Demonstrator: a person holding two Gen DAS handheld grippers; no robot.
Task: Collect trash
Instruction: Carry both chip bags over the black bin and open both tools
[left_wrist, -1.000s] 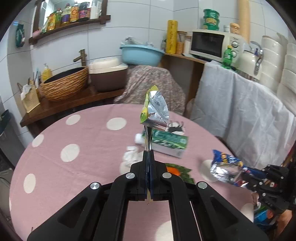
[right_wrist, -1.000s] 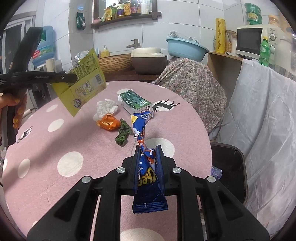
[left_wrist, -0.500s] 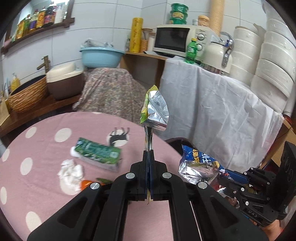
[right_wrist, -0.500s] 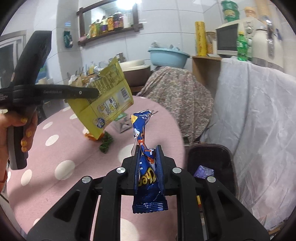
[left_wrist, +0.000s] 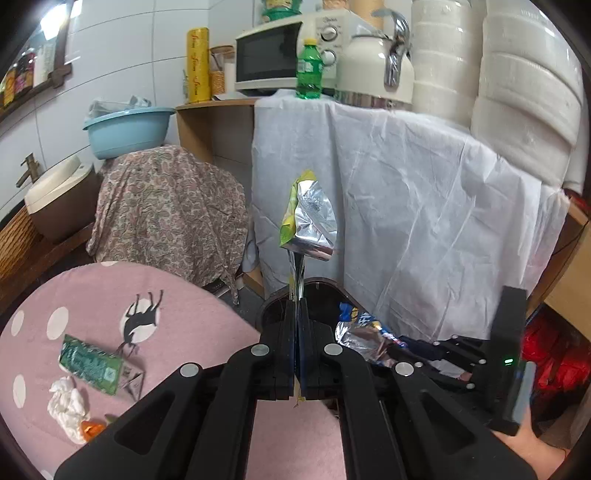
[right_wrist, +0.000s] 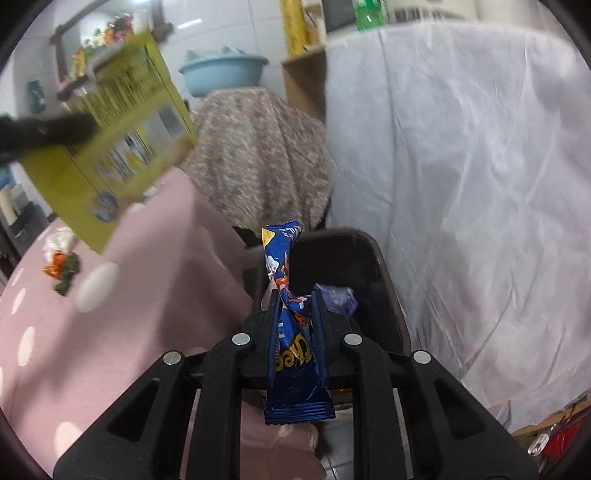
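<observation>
The left hand-held gripper (left_wrist: 297, 306) is clenched on a yellow-green foil bag (left_wrist: 308, 218), which sticks up past its fingertips above the dark bin (right_wrist: 384, 266). The right hand-held gripper (right_wrist: 298, 299) grasps a blue snack wrapper (right_wrist: 291, 350) over that bin, beside the pink table (left_wrist: 192, 310).

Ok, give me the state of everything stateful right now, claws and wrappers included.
Left claw: shut on the yellow-green foil snack bag.
Right claw: shut on the blue crisp packet.
Dark plastic trash bin: open, purple wrapper inside.
Green tissue pack: lying on the pink table.
</observation>
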